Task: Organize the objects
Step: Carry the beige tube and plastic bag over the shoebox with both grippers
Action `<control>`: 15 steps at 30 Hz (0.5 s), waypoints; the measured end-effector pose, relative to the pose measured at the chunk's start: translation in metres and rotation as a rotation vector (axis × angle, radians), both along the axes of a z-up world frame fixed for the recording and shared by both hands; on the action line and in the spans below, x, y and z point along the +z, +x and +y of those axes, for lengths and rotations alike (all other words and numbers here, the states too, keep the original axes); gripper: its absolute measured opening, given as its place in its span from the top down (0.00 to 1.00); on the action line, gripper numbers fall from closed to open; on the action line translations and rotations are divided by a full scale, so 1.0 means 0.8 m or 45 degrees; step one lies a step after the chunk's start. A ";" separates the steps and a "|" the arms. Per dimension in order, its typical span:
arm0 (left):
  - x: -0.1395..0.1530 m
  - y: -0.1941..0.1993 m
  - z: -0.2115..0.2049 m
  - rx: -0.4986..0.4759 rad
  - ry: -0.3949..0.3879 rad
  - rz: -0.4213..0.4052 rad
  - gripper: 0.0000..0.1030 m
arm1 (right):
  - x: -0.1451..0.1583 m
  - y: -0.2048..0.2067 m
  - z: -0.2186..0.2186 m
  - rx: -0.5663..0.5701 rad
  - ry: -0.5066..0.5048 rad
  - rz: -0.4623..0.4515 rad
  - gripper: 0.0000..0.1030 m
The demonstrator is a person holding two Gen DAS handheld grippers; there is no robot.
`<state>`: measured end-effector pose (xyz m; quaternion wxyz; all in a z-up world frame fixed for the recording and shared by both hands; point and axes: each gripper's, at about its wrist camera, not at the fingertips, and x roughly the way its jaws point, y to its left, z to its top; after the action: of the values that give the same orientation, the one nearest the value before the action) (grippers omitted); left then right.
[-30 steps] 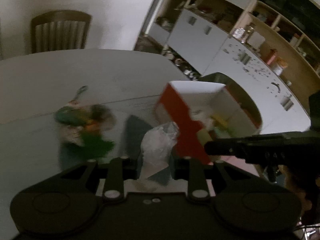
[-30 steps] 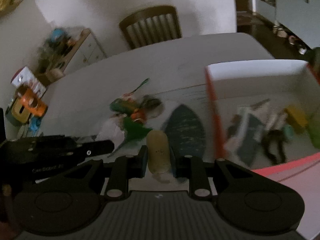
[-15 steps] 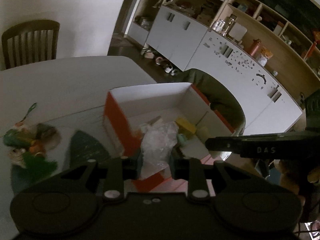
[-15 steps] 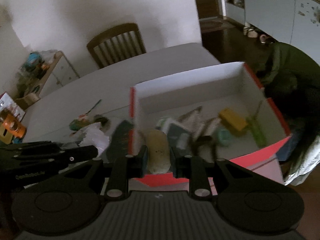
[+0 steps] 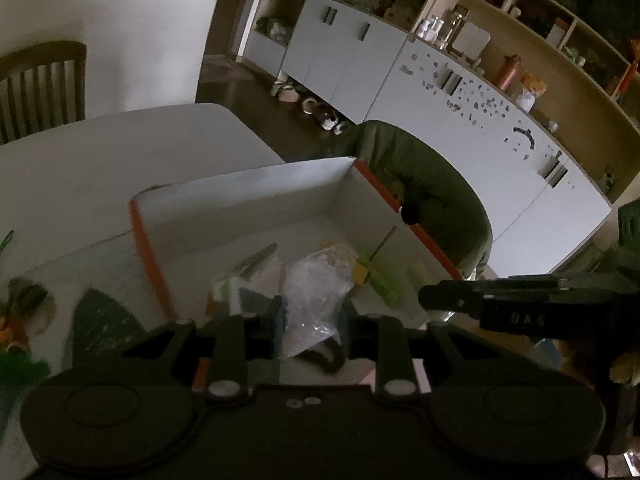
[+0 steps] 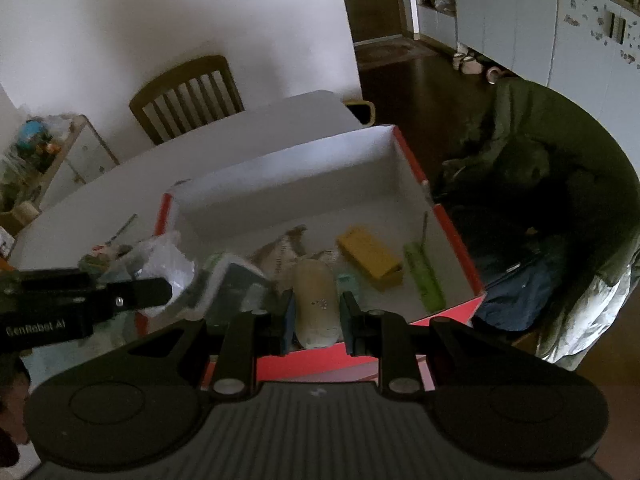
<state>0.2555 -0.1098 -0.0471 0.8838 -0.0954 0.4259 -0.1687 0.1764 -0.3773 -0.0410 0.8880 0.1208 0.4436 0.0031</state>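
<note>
A red-and-white cardboard box [image 5: 248,192] [image 6: 280,168] stands open on the white table. It holds several items, among them a yellow block [image 6: 370,256] and a green stick [image 6: 424,280]. My left gripper [image 5: 310,316] is shut on a clear plastic bag [image 5: 316,292] and holds it above the box's near side. My right gripper [image 6: 316,312] is shut on a beige oval object [image 6: 316,300] and holds it above the box's near edge. The left gripper with its bag also shows in the right wrist view [image 6: 168,264].
A pile of small toys [image 5: 16,320] and a dark flat piece [image 5: 104,324] lie on the table left of the box. A chair [image 6: 188,96] stands at the table's far side. A green jacket [image 6: 540,168] hangs right of the box. Cabinets [image 5: 440,100] line the far wall.
Both grippers have moved right from the toy pile to above the box, each still holding its object.
</note>
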 end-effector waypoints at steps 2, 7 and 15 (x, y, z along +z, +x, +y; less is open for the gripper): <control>-0.003 0.010 -0.011 -0.010 0.015 0.004 0.76 | -0.005 0.005 -0.007 0.001 -0.009 -0.002 0.77; -0.015 0.040 -0.031 -0.021 0.056 0.027 0.76 | -0.021 0.021 -0.025 -0.009 -0.019 0.015 0.77; -0.041 0.098 -0.054 -0.017 0.123 0.085 0.76 | -0.052 0.053 -0.025 0.049 -0.071 0.079 0.77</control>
<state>0.3341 -0.1532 -0.0799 0.8714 -0.0555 0.4635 -0.1507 0.2187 -0.3975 -0.0824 0.8767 0.0874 0.4729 0.0041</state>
